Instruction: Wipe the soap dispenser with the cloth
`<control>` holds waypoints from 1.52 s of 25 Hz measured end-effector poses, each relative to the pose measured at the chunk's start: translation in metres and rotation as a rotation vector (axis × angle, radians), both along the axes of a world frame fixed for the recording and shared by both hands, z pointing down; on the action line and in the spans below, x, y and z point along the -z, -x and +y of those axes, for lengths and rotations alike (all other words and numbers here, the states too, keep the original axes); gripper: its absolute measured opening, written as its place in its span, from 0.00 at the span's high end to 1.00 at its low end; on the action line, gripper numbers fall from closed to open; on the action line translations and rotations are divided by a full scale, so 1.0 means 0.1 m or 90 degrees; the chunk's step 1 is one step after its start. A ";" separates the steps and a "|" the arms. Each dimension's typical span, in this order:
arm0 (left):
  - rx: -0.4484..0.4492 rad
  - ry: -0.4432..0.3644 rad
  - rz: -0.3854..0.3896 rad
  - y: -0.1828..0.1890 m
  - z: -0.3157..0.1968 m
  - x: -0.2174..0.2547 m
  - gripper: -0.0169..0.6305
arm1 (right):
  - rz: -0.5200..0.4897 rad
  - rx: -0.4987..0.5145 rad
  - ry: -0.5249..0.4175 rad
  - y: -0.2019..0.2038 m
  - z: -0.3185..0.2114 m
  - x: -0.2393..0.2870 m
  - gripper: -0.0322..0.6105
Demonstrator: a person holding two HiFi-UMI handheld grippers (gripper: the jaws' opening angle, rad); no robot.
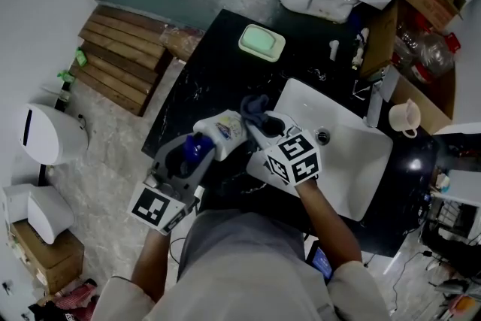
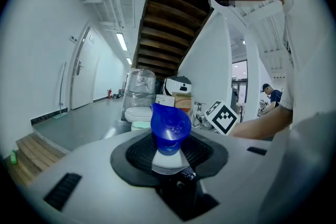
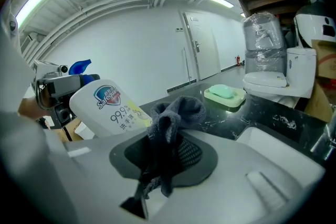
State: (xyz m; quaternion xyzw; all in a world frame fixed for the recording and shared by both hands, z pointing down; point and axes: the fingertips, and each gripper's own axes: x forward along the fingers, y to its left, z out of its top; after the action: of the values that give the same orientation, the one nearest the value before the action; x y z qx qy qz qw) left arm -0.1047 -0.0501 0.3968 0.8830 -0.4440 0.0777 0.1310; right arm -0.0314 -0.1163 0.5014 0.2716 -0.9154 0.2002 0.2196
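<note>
Lying sideways, the soap dispenser (image 1: 224,130) is clamped at its neck by the left gripper (image 1: 197,150); the grey cloth (image 1: 254,107), pinched by the right gripper (image 1: 263,133), is held beside its base.

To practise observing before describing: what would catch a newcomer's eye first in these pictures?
The white soap dispenser with its blue pump, clamped in the left gripper over the black counter, draws the eye first. Next comes the dark grey cloth bunched in the right gripper, close to it, beside the white sink. A green soap dish sits farther back.
</note>
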 end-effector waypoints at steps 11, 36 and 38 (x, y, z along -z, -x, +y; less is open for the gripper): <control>-0.022 -0.012 -0.017 -0.05 -0.05 0.04 0.76 | 0.029 0.047 0.022 0.08 -0.03 -0.04 0.84; -0.057 -0.032 -0.019 -0.18 -0.17 0.11 0.76 | 0.000 0.085 0.074 0.19 0.03 0.06 0.84; -0.056 -0.032 -0.018 -0.18 -0.17 0.11 0.76 | -0.013 0.084 0.081 0.20 0.04 0.10 0.84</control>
State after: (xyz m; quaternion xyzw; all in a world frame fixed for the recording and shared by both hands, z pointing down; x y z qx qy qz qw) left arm -0.0868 -0.0675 0.3855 0.9036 -0.4082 0.0848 0.0986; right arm -0.0514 -0.1123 0.4916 0.1940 -0.9189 0.2456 0.2401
